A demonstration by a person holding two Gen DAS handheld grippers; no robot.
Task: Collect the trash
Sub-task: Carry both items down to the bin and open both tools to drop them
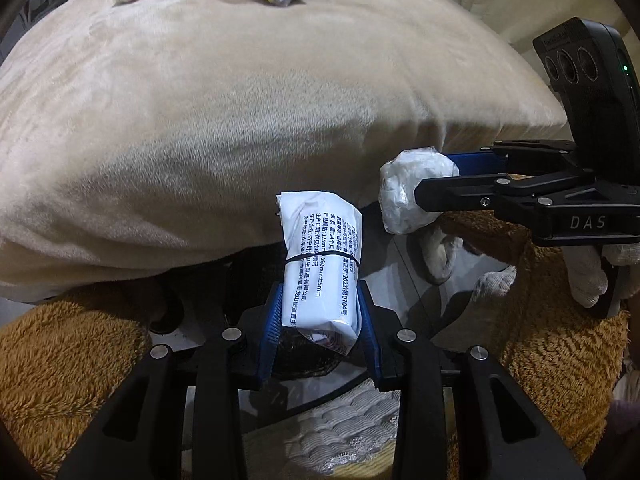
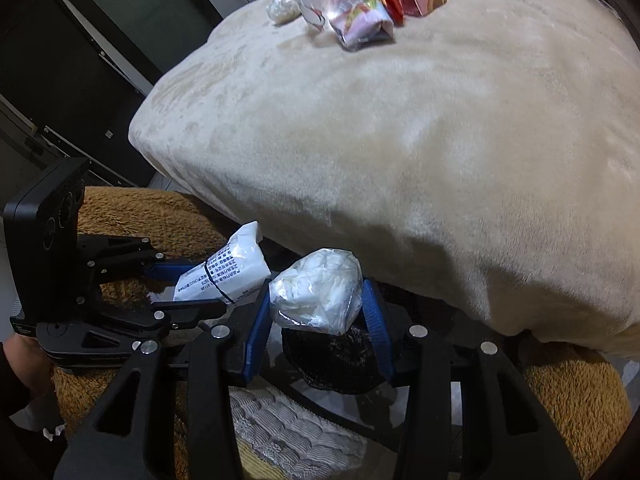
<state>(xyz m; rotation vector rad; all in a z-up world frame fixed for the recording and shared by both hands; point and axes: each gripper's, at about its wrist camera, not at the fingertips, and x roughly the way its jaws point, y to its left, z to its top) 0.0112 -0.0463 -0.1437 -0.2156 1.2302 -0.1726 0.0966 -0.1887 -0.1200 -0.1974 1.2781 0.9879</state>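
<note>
Both grippers carry trash over a dark bin

The left gripper pinches a white printed packet bound by a black band between its blue pads; the right gripper pinches a crumpled white plastic wad. A black-lined bin sits just below the right jaws. More wrappers lie well ahead of both, on the far end of the beige cushion

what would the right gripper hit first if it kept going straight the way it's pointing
Probably the black-lined bin just below the plastic-wrapped wad that the right gripper holds; depth is hard to judge.
</note>
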